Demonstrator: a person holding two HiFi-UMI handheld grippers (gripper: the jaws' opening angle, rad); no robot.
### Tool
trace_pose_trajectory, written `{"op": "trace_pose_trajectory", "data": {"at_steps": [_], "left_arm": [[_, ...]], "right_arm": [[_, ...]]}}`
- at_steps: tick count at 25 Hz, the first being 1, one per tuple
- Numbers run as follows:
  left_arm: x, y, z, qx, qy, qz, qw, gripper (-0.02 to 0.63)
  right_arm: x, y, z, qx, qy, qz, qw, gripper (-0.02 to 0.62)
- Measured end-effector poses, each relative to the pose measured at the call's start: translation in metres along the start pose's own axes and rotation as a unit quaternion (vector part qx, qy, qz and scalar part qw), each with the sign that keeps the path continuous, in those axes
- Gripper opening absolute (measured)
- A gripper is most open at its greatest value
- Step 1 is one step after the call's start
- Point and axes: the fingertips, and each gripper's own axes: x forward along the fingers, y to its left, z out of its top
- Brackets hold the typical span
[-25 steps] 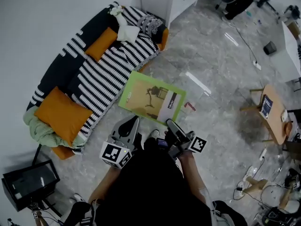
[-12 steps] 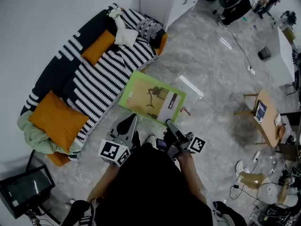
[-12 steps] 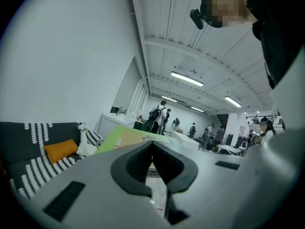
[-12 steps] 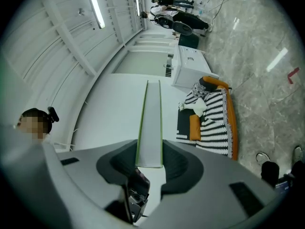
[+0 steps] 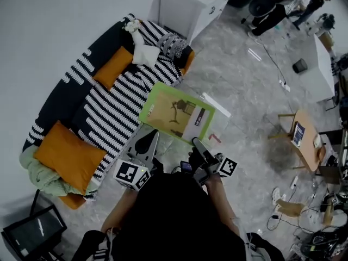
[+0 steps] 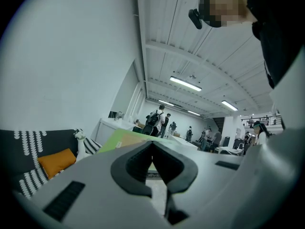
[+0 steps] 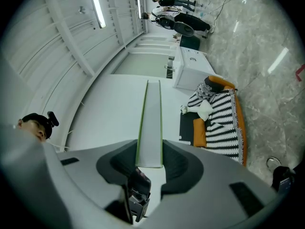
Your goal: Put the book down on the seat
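Striped sofa (image 5: 109,107) lies alongside. Left gripper (image 5: 152,138) and right gripper (image 5: 196,143) both pinch the near edge of the book (image 5: 176,113). Broad, stiff and likely light, it suits a two-corner hold.

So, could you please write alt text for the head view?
Seen from above, the right gripper holds a green book by a striped sofa with orange cushions. The left gripper sits at the book's near edge.

Both forearms reach forward with elbows bent, a hand behind each claw. The left gripper (image 5: 155,137) points level and upright, its jaws together at the tips. The right gripper (image 5: 196,142), rolled onto its side, clamps the book (image 5: 176,113) edge-on between its jaws.
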Motion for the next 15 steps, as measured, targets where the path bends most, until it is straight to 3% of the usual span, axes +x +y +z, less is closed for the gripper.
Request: {"op": "trace_pose_trajectory", "data": {"at_steps": [6,15], "left_arm": [[-0.003,0.048,0.008,-0.003,0.01,-0.001,0.9999,0.012],[-0.006,0.087,0.018,-0.006,0.023,-0.008,0.9997,0.012]], "right_arm": [[0.045,-0.004,-0.008,-0.002,-0.006,-0.009,1.0,0.156],[0.073,-0.006,-0.01,-0.008,-0.019,-0.033,0.999,0.156]]}}
